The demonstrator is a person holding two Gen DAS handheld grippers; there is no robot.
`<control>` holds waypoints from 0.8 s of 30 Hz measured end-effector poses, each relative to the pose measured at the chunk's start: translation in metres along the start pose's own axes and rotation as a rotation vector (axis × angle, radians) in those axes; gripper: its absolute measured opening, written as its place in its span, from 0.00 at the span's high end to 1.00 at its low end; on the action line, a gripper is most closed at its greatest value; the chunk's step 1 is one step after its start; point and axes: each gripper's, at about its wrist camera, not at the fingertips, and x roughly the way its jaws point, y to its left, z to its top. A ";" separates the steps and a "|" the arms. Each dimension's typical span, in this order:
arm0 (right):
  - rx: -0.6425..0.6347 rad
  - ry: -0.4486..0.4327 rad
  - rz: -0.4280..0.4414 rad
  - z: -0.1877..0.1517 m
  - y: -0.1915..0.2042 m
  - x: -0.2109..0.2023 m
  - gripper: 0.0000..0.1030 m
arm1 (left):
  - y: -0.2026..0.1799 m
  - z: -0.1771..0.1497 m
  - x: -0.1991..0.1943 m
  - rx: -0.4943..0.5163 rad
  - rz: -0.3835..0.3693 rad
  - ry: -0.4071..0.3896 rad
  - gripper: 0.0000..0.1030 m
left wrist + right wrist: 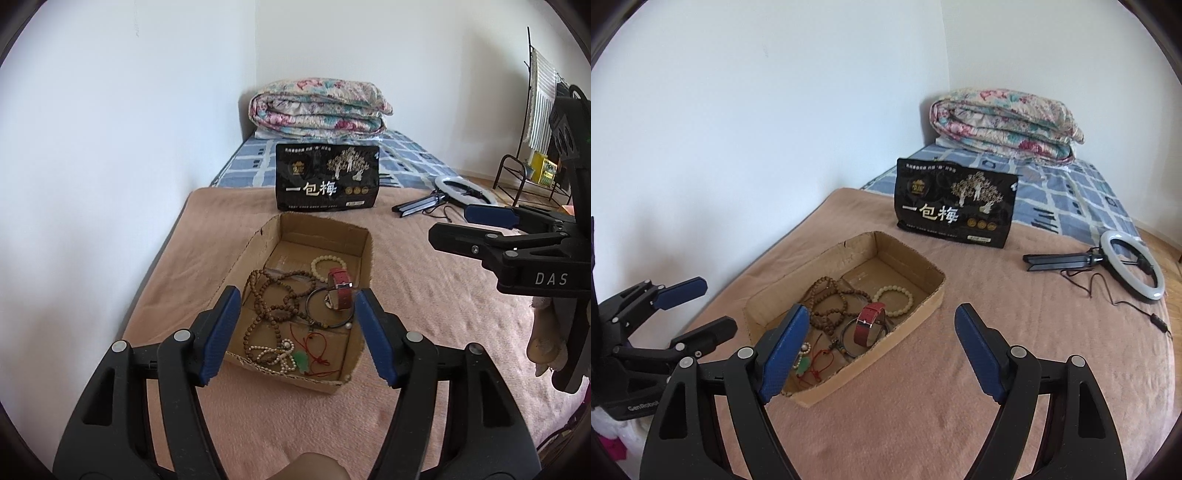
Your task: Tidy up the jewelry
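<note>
A shallow cardboard box (364, 251) lies on the pink blanket (424, 332). Inside it are a brown bead necklace (266, 295), a cream bead bracelet (325, 264), a red-strapped watch (340, 291), a dark bangle (317, 310) and a white bead strand with a green pendant (301, 360). My left gripper (297, 295) hovers open above the box's near end, nothing between its blue pads. My right gripper (882, 310) is open and empty too, over the box's (849, 373) right side near the watch (868, 321). Each wrist view also shows the other gripper: right (450, 223), left (718, 304).
A black snack bag (327, 177) stands upright just behind the box. A folded floral quilt (317, 107) sits at the far end of the bed. A ring light (1132, 266) with its tripod and cable lies to the right. The white wall runs along the left.
</note>
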 end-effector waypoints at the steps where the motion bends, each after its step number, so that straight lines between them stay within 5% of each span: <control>1: 0.002 -0.008 -0.001 -0.001 -0.001 -0.005 0.21 | -0.002 0.001 -0.005 -0.001 0.000 -0.005 0.35; 5: 0.012 -0.028 -0.006 -0.004 -0.007 -0.024 0.21 | -0.010 -0.001 -0.026 -0.002 0.005 -0.035 0.24; 24: -0.083 -0.116 -0.149 -0.037 -0.014 -0.099 0.17 | -0.048 -0.012 -0.105 0.020 0.056 -0.098 0.17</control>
